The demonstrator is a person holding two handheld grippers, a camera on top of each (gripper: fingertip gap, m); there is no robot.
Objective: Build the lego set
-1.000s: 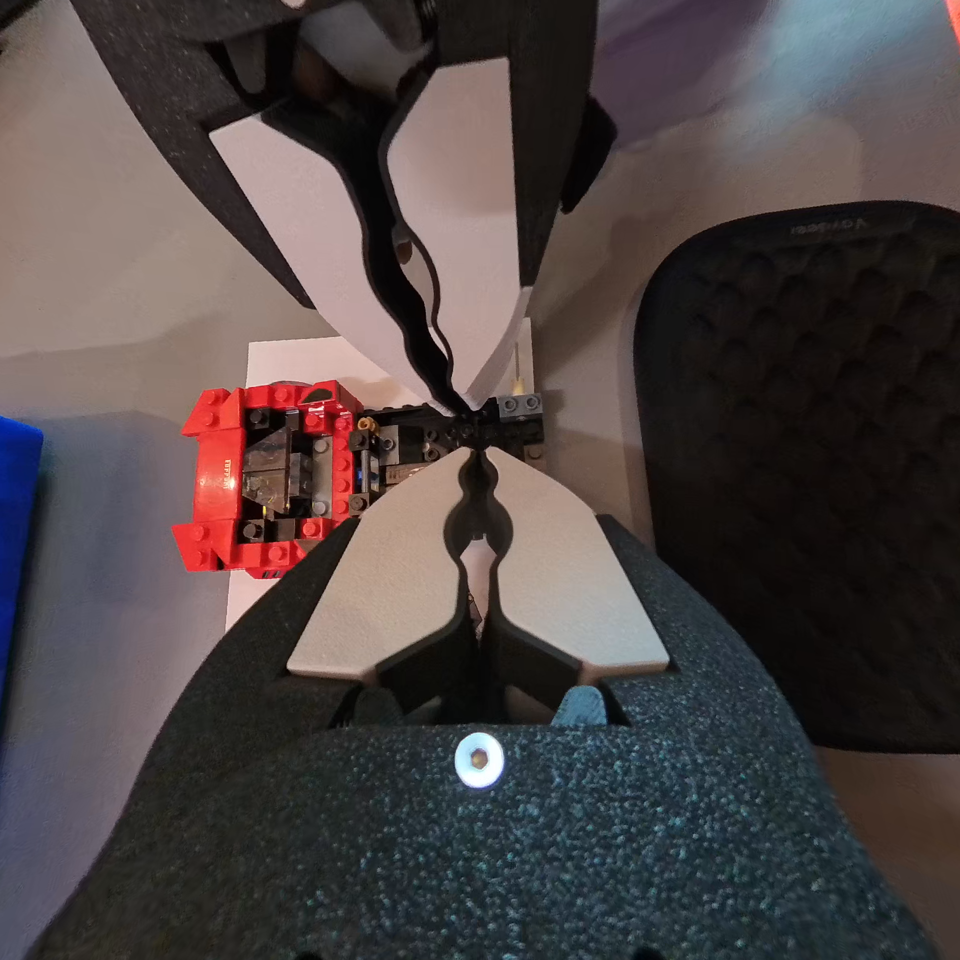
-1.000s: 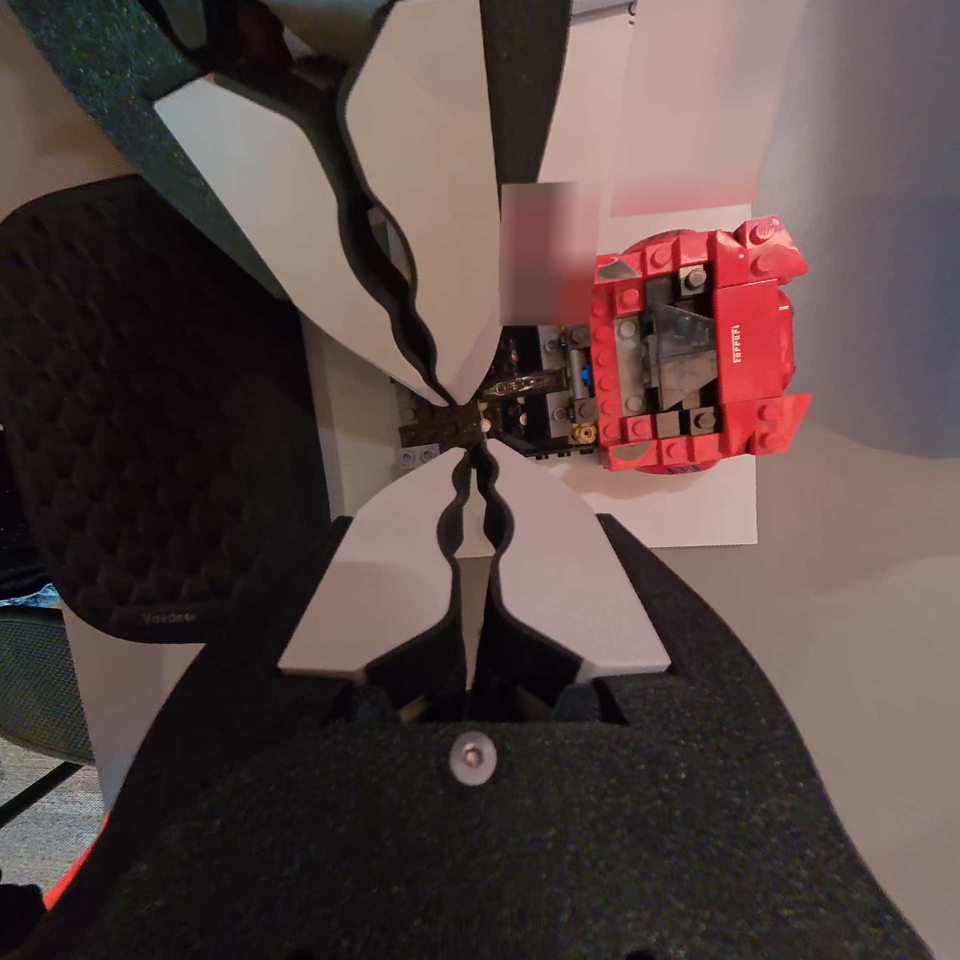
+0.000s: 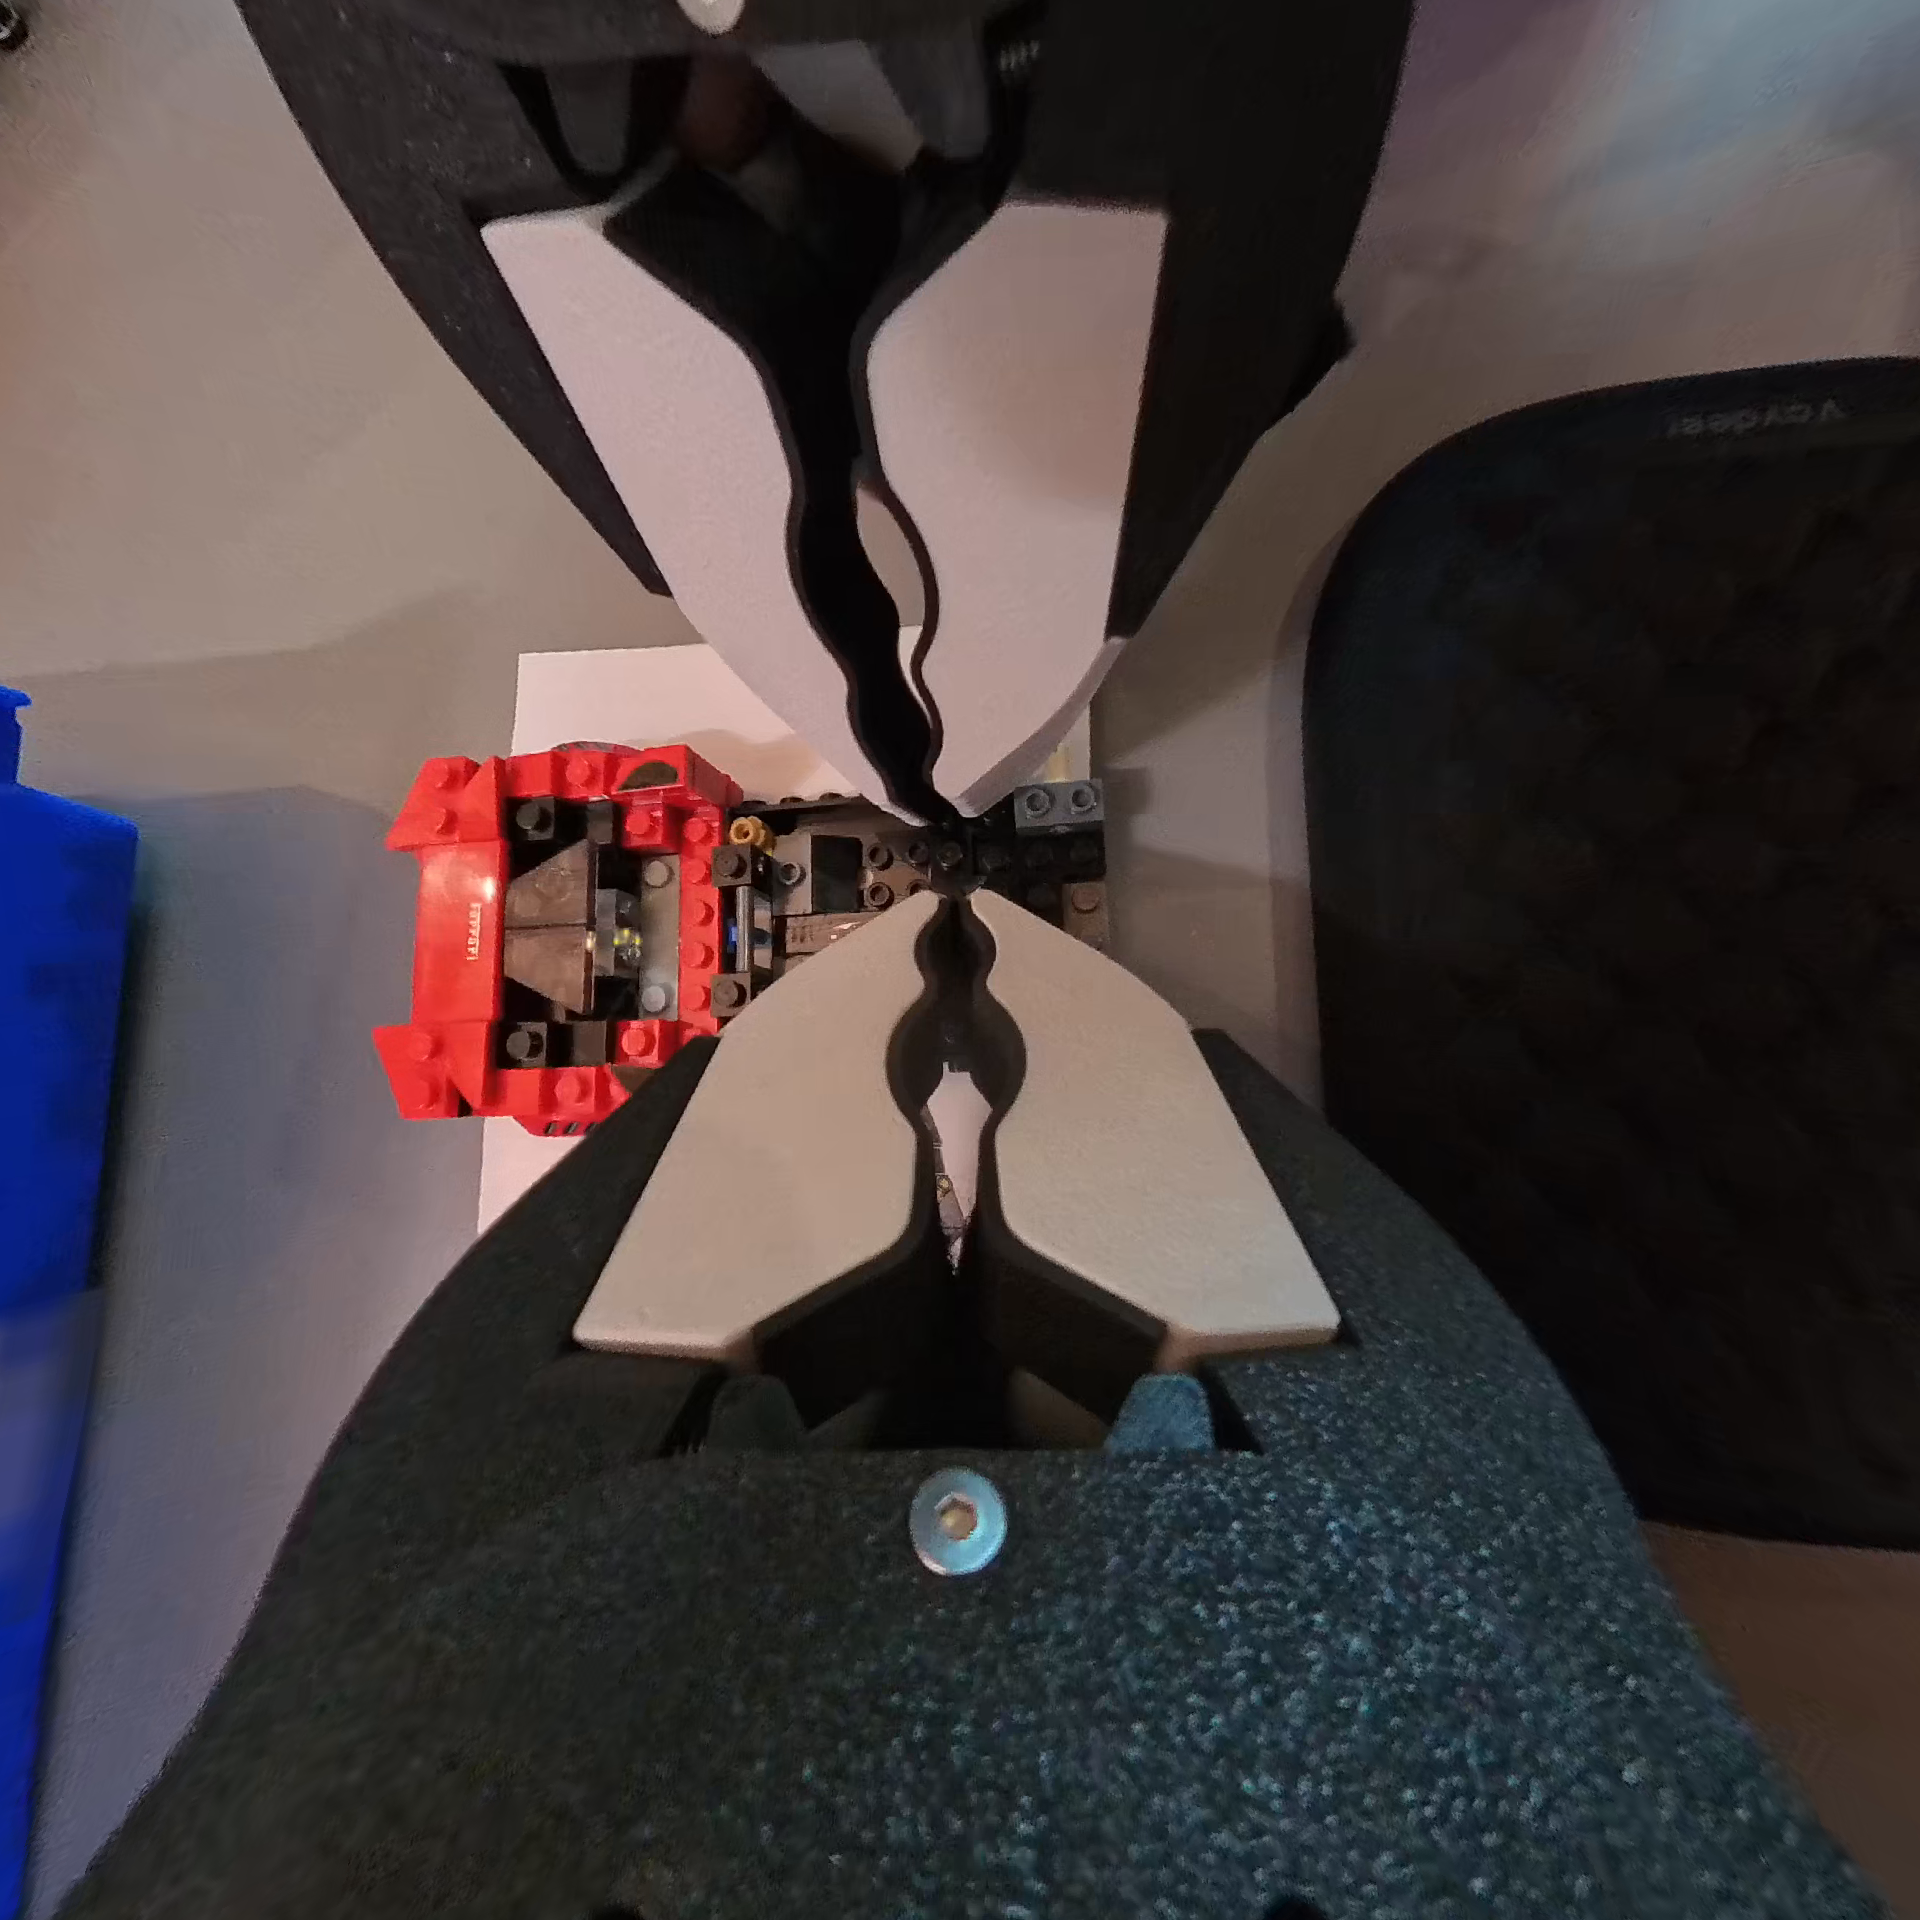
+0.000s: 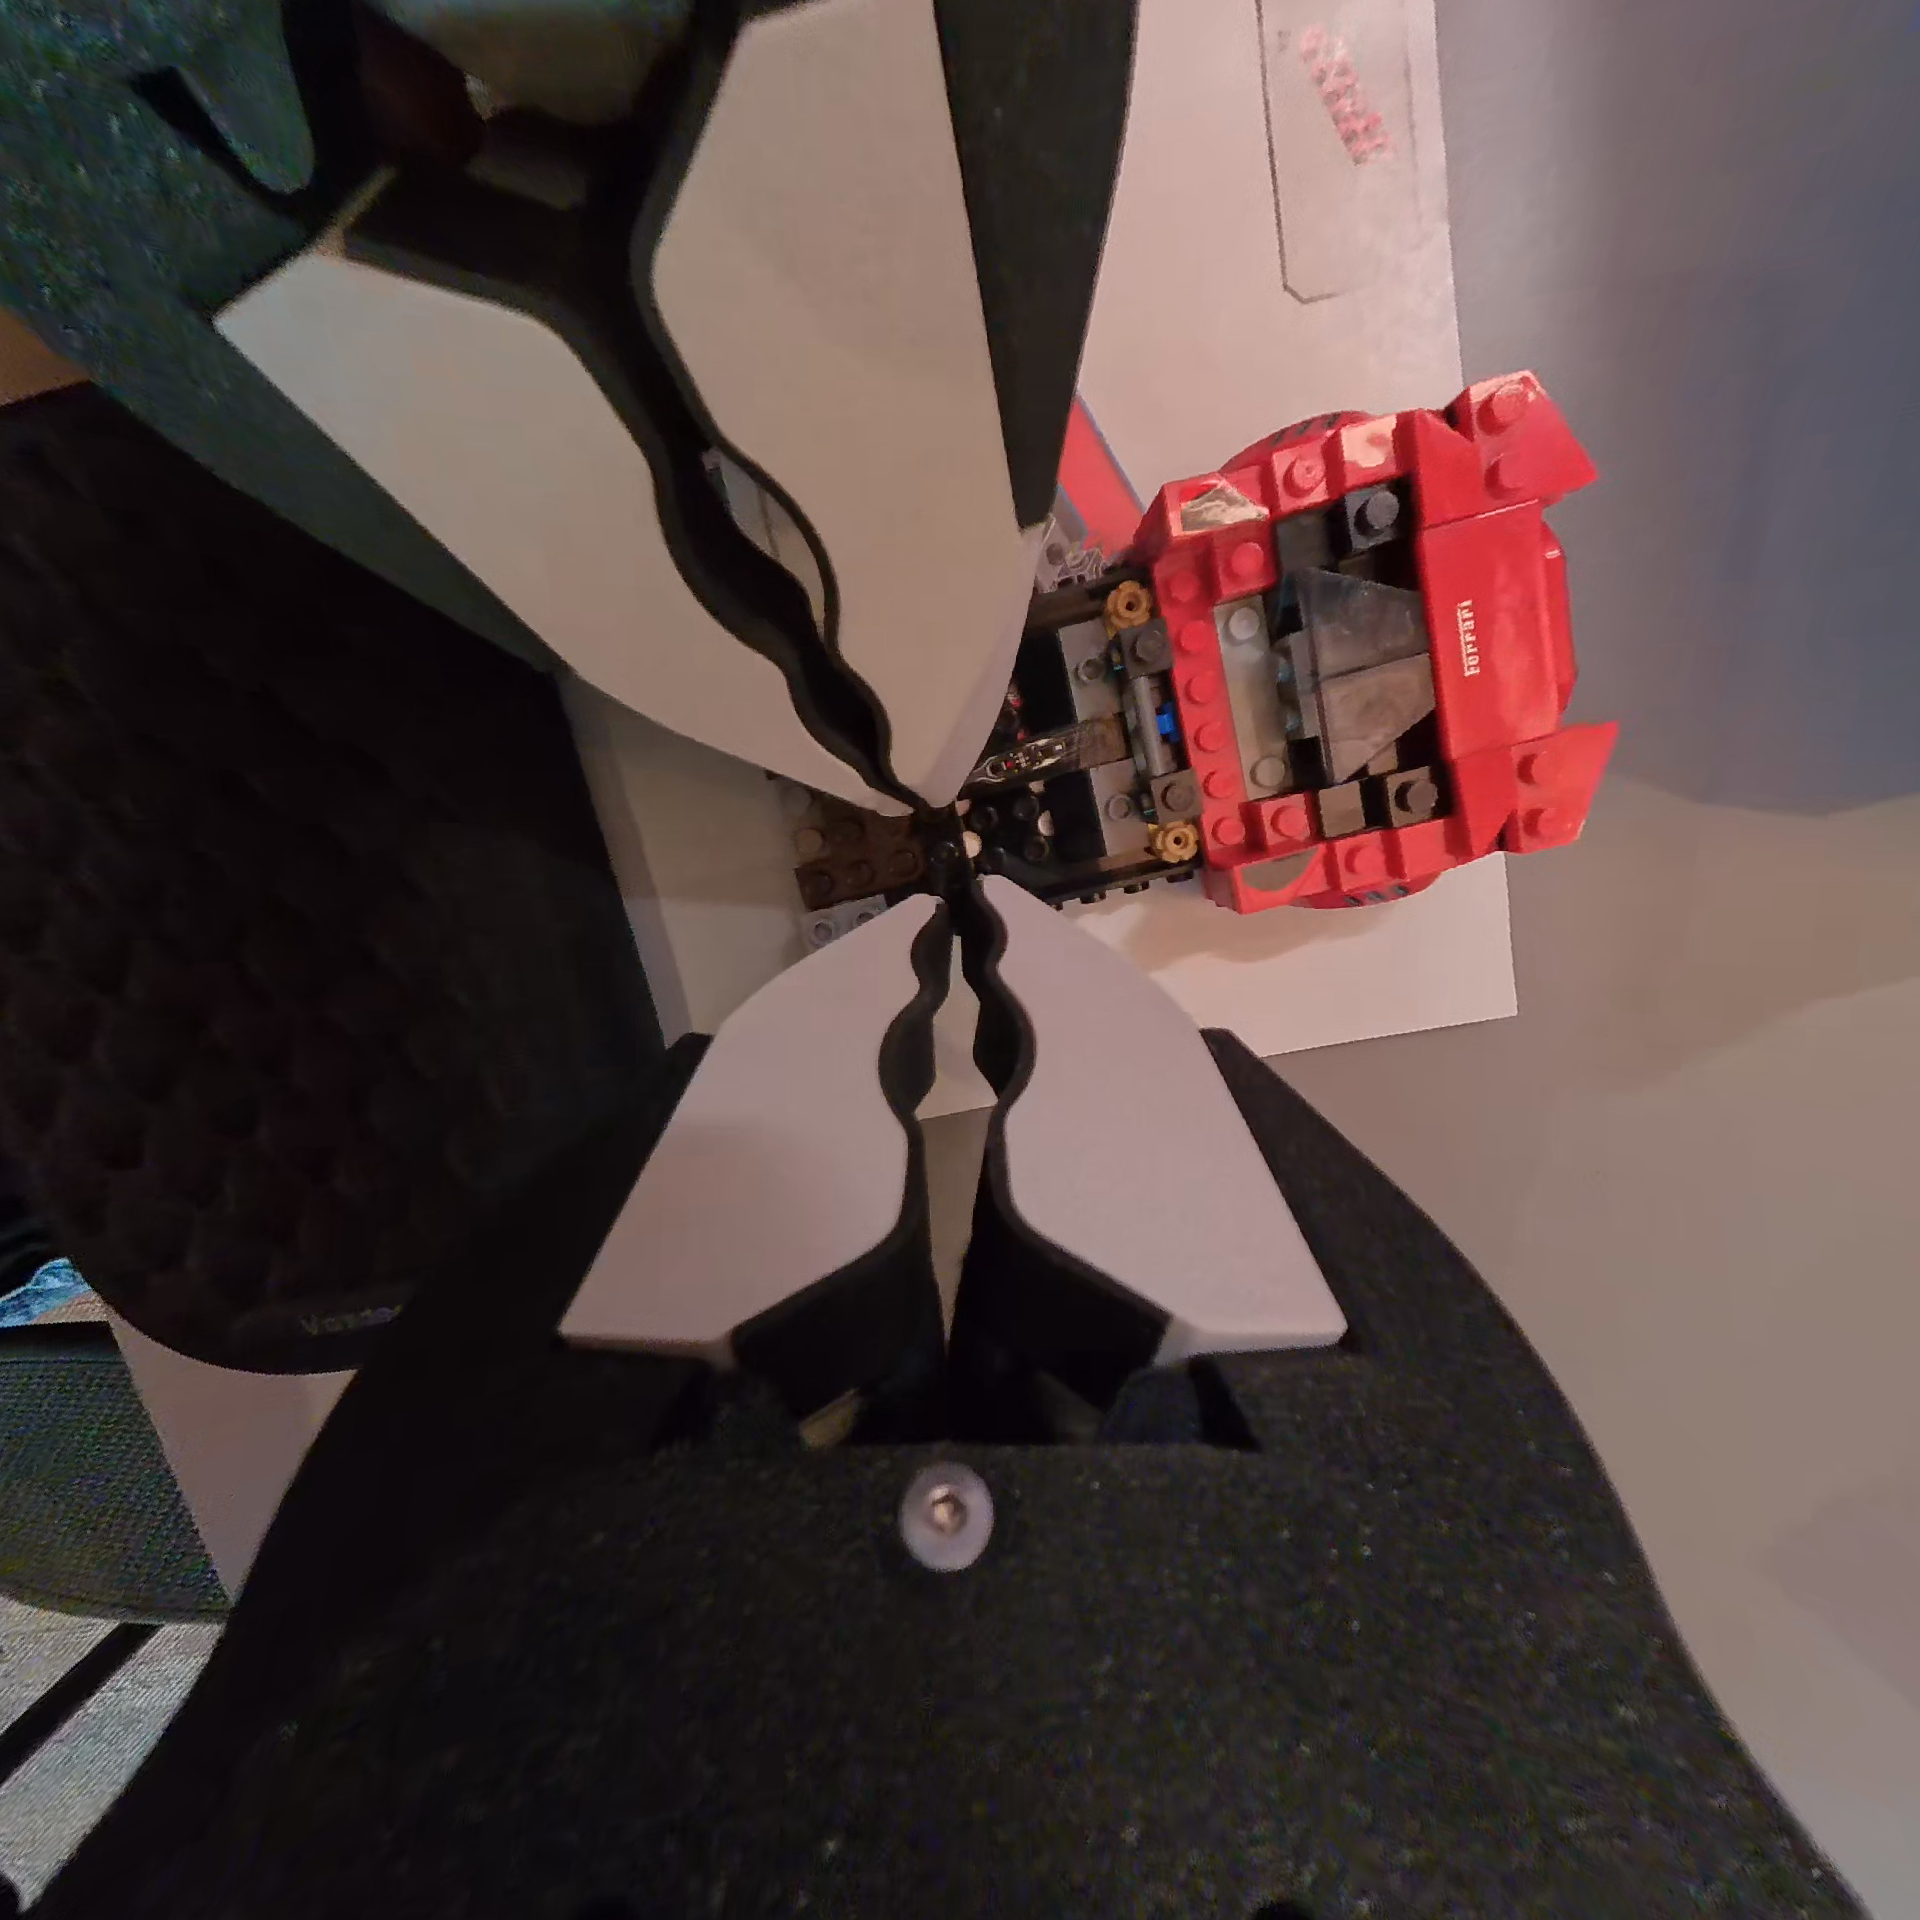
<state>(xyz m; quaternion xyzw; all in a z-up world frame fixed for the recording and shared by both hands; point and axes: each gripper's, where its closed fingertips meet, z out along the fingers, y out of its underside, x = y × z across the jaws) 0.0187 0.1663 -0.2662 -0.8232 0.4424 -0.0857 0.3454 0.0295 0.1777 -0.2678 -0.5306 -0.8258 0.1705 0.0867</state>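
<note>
A partly built lego car lies on a white sheet [image 3: 623, 707]. Its red rear body [image 3: 457, 935] points left in the left wrist view and right in the right wrist view [image 4: 1475, 644]. Its black studded chassis [image 3: 862, 862] runs toward the middle [image 4: 1049, 821]. My left gripper [image 3: 951, 906] is shut, its tips against the near side of the chassis. My right gripper [image 4: 954, 902] is shut too, its tips on the opposite side. Each shows from above in the other's view: the right one [image 3: 940, 812], the left one [image 4: 925, 808]. The tips nearly meet over the chassis and hide what lies between them.
A black textured mat [image 3: 1610, 935] lies just beside the chassis end and also shows in the right wrist view [image 4: 260, 935]. A blue bin [image 3: 52, 1039] stands beyond the car's red end. A grey plastic sleeve [image 4: 1351, 156] lies on the white sheet [image 4: 1247, 966]. The grippers are tip to tip, or close to it.
Both grippers stay shut with their tips at the black chassis. The right wrist view has tilted, so the car now sits at an angle in it.
</note>
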